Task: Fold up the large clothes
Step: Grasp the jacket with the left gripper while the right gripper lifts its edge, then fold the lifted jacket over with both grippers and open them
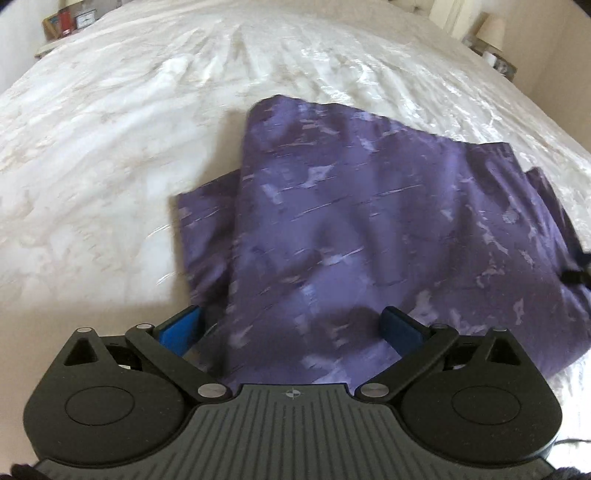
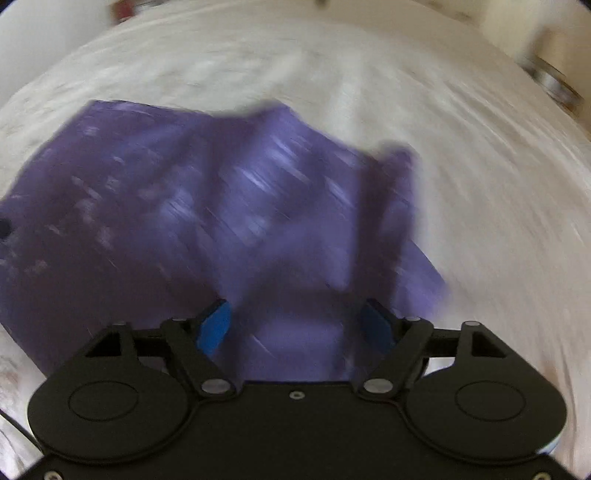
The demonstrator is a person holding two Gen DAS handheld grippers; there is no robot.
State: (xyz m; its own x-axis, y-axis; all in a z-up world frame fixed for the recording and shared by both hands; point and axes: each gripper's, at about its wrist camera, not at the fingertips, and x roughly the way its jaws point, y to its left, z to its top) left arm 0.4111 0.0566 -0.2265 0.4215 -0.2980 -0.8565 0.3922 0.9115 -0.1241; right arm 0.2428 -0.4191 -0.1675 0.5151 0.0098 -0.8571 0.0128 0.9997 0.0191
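Two grippers of mine hang over one purple cloth (image 1: 369,229) that lies folded on the white bedspread (image 1: 129,129), well in from the bed's edges. My left gripper (image 1: 291,325) points down at the near part of the cloth, its blue pads (image 1: 181,328) spread wide, with the fabric lying under and between them; nothing is pinched that I can see. My right gripper (image 2: 295,321) is also released: the blue pads (image 2: 214,325) stand apart above the near edge of the cloth (image 2: 166,221), and the fabric under them is not squeezed. From the right wrist the picture is smeared, so the folds are hard to read, though a narrow strip of cloth stands up in a ridge toward the right side. In the left view the cloth shows a top layer lying slantwise over a lower one whose corner sticks out at the left. A lamp (image 1: 493,33) stands beside the far right of the bed
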